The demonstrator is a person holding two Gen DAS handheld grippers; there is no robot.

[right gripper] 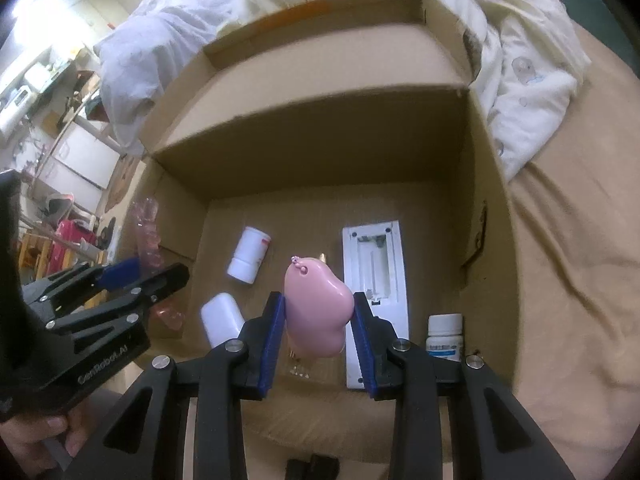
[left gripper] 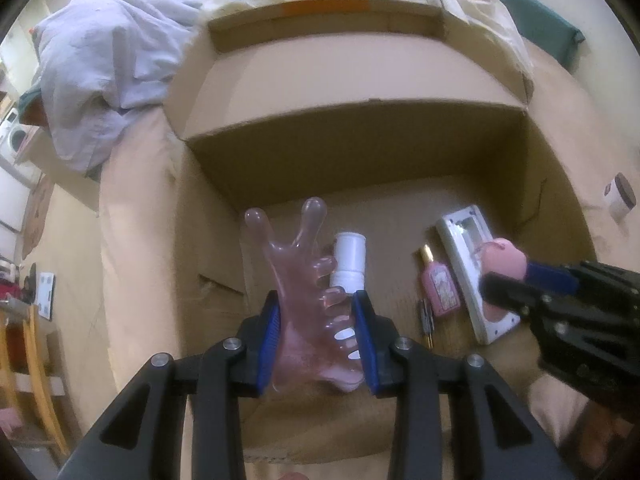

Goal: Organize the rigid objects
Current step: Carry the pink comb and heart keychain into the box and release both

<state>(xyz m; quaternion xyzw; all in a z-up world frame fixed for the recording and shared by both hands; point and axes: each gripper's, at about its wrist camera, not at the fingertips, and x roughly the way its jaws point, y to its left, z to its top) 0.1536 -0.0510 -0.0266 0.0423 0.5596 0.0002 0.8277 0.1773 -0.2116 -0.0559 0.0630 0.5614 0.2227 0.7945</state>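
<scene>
My left gripper (left gripper: 318, 300) is shut on a translucent pink hand-shaped comb (left gripper: 304, 300) and holds it over the open cardboard box (left gripper: 360, 136). My right gripper (right gripper: 319, 304) is shut on a smooth pink case (right gripper: 318, 312) above the box floor; it also shows at the right of the left wrist view (left gripper: 504, 280). On the box floor lie a white pill bottle (right gripper: 249, 255), a white rectangular device (right gripper: 376, 280), a small pink perfume bottle (left gripper: 438, 284), a white cylinder (right gripper: 222, 318) and a labelled white bottle (right gripper: 445, 334).
The box stands on a beige sheet (right gripper: 568, 264). Crumpled white bedding (right gripper: 520, 92) and a pale blue cloth (left gripper: 92, 76) lie behind the box. A small white jar with a brown lid (left gripper: 620, 196) sits outside the box at right. Room furniture shows at far left.
</scene>
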